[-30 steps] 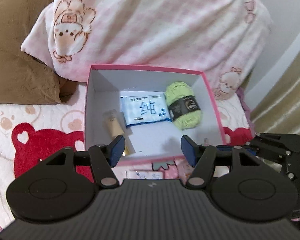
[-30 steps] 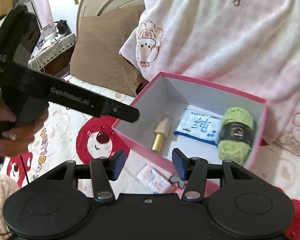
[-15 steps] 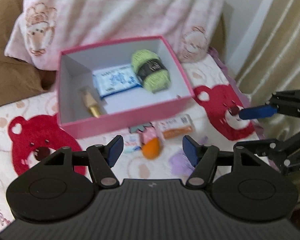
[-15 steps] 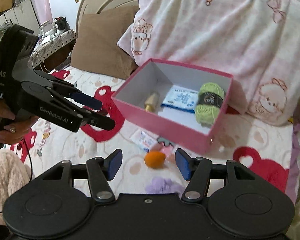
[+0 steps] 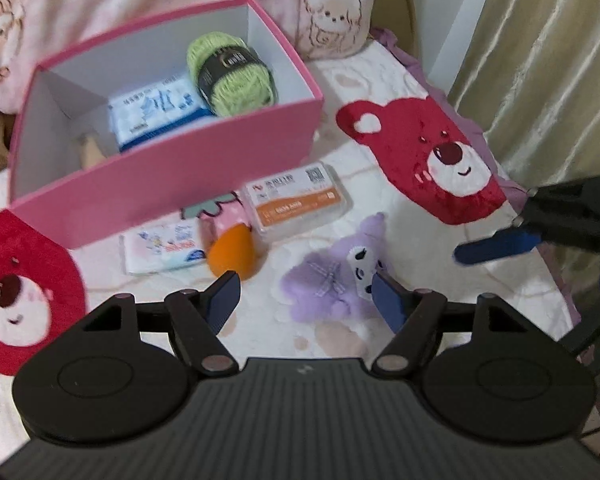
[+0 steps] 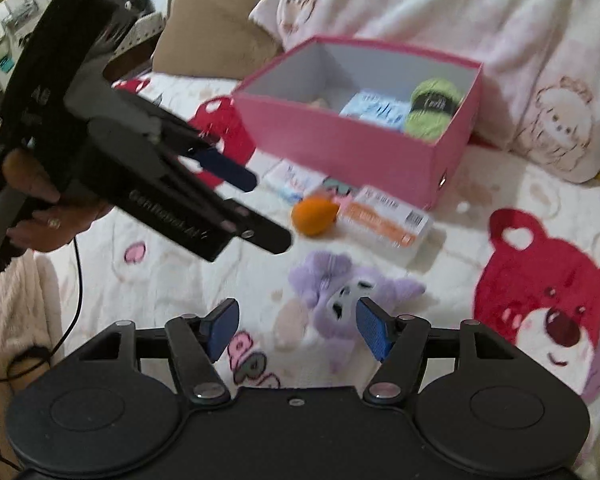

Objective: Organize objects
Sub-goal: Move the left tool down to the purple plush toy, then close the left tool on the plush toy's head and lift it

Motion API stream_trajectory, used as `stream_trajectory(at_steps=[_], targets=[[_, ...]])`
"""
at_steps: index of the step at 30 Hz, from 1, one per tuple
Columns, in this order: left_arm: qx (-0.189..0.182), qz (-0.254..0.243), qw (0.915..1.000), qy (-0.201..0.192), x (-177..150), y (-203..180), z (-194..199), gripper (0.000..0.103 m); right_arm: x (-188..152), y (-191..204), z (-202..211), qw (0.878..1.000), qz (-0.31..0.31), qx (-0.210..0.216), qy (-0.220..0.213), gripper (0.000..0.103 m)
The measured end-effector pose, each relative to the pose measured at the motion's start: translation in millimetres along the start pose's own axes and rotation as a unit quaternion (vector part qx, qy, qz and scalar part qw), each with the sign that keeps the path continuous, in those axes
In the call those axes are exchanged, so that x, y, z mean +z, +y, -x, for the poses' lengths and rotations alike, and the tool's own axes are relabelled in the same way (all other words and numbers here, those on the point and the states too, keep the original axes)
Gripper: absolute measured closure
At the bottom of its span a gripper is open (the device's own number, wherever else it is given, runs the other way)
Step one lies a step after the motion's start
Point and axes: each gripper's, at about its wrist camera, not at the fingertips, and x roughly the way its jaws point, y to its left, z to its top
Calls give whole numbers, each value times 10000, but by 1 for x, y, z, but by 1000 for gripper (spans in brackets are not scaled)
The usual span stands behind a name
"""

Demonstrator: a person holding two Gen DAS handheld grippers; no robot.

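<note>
Lying on the bear-print blanket (image 5: 400, 92), the purple plush toy (image 5: 332, 280) sits in front of the pink box (image 5: 172, 176), apart from it. Between toy and box lie an orange egg-shaped sponge (image 5: 232, 252), a clear case with an orange label (image 5: 298, 200), a small tissue pack (image 5: 160, 246) and a pink item partly hidden behind the sponge. Inside the box are a green yarn ball (image 5: 232, 74), a blue-and-white packet (image 5: 156, 114) and a tan object, mostly hidden by the near wall.

The left gripper (image 5: 304, 296) hangs above the toy with its jaws parted and empty; they have just been opening. The right gripper (image 6: 296, 328) likewise frames the toy, jaws apart and empty, having also just been opening. No pad touches the toy. In the right wrist view, a hand (image 6: 40, 216) grips the left gripper's handle. A pink patterned pillow (image 6: 440, 8) lies behind the box.
</note>
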Motion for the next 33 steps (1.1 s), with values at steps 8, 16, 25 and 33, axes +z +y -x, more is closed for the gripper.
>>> stream_trajectory(at_steps=[8,16,25,33], targets=[[-532,775,9956,36,-24,11,-46,31,-25,-9,-41,9987,-40,-503,-60,31],[-638,1289,9890,-332,-50,25,-72,32,-41,-21,-61,9965,-347,-665,-365,19],[-1013,1610,9798,-624,-65,33,-80,58,-37,-17,-77,9946,-323,-872,-452,17],[-1062,1834,9764,-413,-68,42,-85,64,-37,-31,-87,9898,-1304,-501,-267,17]])
